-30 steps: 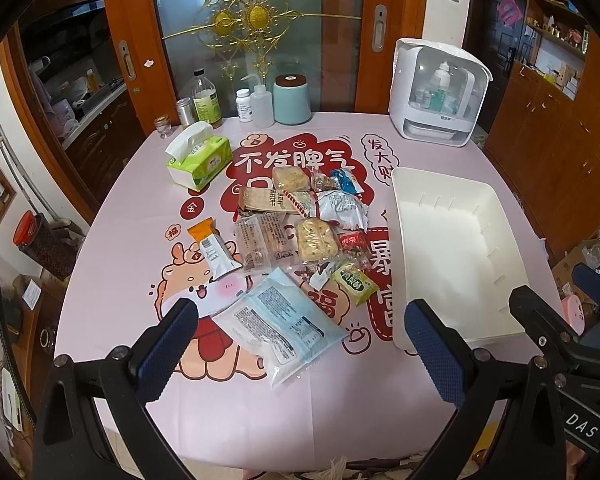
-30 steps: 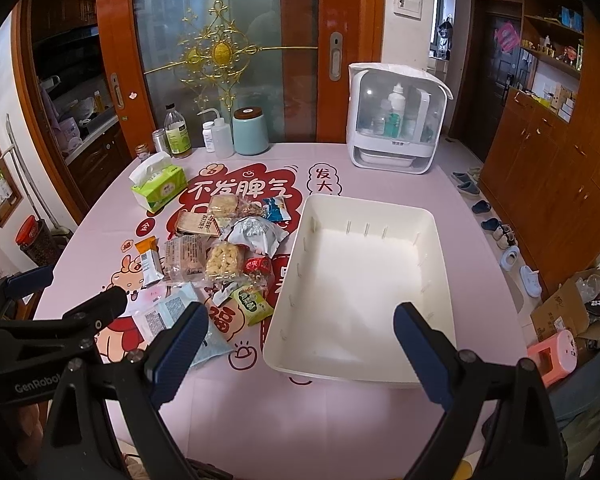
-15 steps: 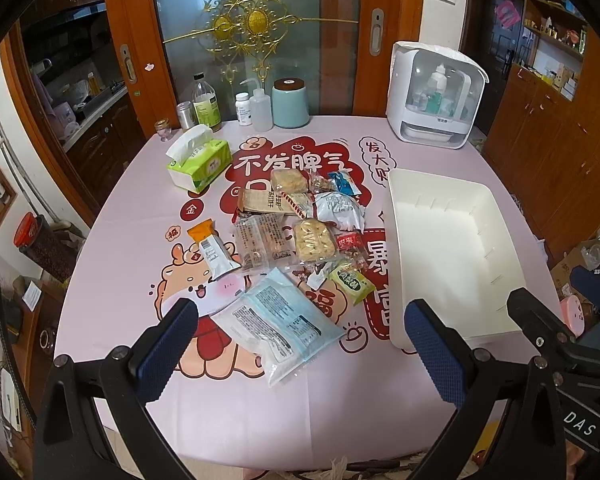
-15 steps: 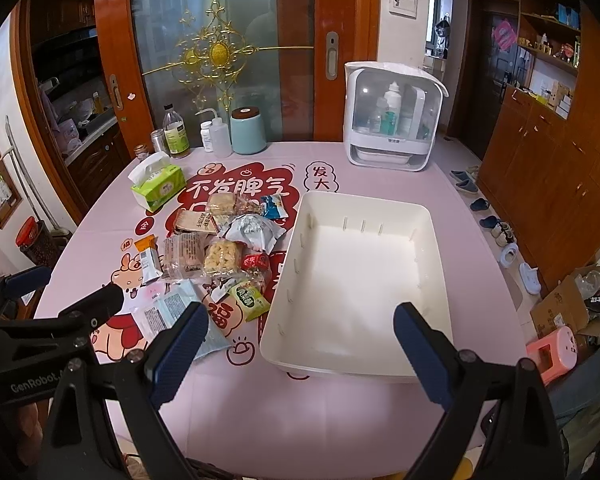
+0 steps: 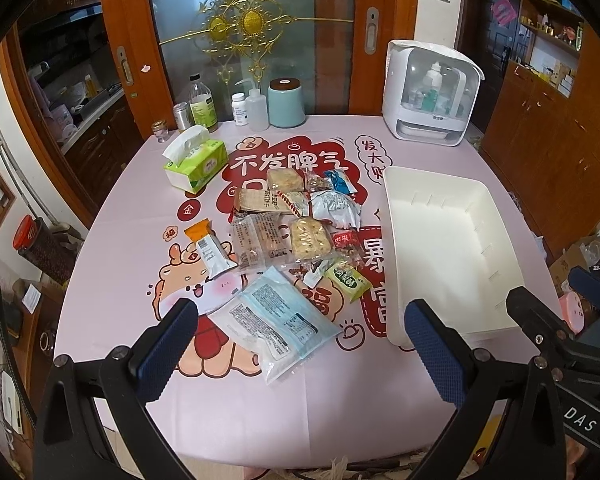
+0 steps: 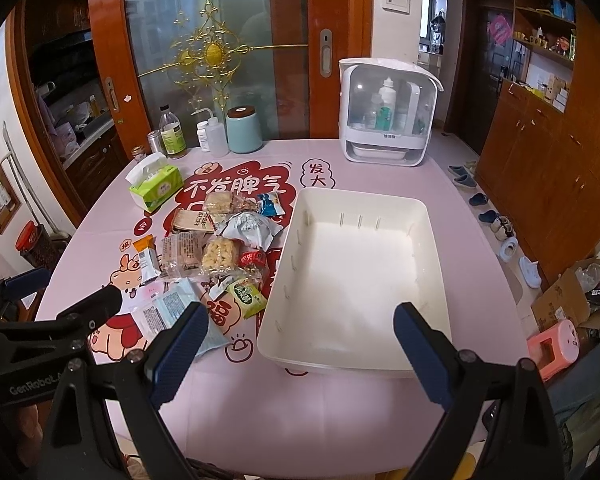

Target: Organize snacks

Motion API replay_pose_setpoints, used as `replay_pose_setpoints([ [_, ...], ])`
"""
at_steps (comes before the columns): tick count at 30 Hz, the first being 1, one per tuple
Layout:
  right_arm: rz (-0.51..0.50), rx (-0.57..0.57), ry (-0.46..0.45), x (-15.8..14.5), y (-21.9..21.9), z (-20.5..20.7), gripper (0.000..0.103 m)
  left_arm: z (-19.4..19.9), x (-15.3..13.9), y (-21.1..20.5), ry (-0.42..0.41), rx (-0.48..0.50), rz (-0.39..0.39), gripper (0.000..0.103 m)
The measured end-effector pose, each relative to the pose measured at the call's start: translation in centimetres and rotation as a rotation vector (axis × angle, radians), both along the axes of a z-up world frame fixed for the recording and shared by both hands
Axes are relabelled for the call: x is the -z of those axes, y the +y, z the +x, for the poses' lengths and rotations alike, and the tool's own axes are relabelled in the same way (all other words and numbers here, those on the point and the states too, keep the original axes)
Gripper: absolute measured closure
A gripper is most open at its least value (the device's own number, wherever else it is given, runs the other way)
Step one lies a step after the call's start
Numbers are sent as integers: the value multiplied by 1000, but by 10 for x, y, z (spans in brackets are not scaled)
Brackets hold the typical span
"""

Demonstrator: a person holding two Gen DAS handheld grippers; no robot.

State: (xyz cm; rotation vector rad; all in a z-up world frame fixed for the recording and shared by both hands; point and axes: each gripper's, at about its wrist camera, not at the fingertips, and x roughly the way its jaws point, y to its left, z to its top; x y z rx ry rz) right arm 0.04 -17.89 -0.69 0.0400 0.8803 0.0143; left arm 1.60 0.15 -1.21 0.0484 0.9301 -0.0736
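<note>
A pile of wrapped snacks (image 5: 296, 220) lies in the middle of the pink table; it also shows in the right wrist view (image 6: 220, 248). Nearest is a large pale blue packet (image 5: 276, 320), with a small green packet (image 5: 348, 280) beside it. An empty white bin (image 5: 444, 240) stands to the right of the pile and shows in the right wrist view (image 6: 360, 276). My left gripper (image 5: 300, 344) is open and empty, above the near table edge before the blue packet. My right gripper (image 6: 300, 348) is open and empty, before the bin's near wall.
A green tissue box (image 5: 196, 160) sits at the far left of the table. Bottles and a teal canister (image 5: 286, 102) line the far edge. A white cabinet with bottles inside (image 5: 432, 92) stands at the far right. A wooden cupboard wall is to the right.
Both grippers have drawn back and risen slightly, so the table looks a little farther away. Nothing on the table has moved. Both stay open.
</note>
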Motion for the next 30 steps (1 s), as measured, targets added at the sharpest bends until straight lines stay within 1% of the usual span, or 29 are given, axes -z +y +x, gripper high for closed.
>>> replay_pose_setpoints([
  [9, -4, -2, -17, -3, -1, -6, 8, -8, -3, -7, -3, 1, -11, 1],
  [14, 1, -5, -16, -9, 6, -2, 8, -4, -6, 6, 4, 2, -29, 1],
  [17, 5, -8, -25, -13, 19, 2, 8, 0, -12, 18, -23, 16, -8, 1],
  [21, 6, -3, -17, -14, 40, 9, 8, 13, -17, 45, -35, 29, 29, 1],
  [24, 27, 13, 3, -11, 50, 16, 8, 30, -11, 73, -12, 12, 56, 1],
  [27, 56, 31, 31, -2, 62, 24, 8, 48, 4, 105, 35, 6, 59, 1],
  [30, 69, 33, 56, 11, 79, 33, 8, 67, 25, 134, 107, 9, 43, 1],
])
